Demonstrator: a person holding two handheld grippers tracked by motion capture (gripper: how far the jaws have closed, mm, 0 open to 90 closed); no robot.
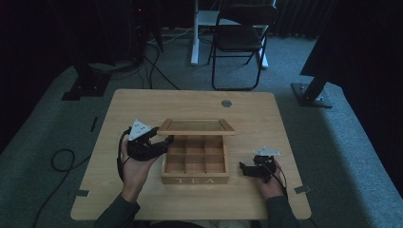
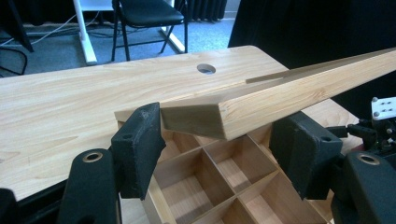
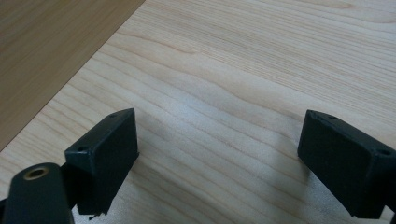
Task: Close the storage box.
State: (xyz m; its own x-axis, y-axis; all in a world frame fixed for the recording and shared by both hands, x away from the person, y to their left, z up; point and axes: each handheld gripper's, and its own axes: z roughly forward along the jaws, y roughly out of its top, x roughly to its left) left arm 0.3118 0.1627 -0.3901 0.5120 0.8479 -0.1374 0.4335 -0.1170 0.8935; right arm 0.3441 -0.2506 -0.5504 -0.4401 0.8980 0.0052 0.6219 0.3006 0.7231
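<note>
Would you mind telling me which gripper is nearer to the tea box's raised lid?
Left. The left gripper is at the lid, its corner between the jaws. The right gripper rests on the table right of the box, away from it.

Readable: "TEA", in pale capital letters on the front wall of the wooden box (image 1: 195, 180), the wall facing the near edge of the table (image 1: 142, 199). Nothing else legible anywhere, neither on surfaces nor on gear.
</note>
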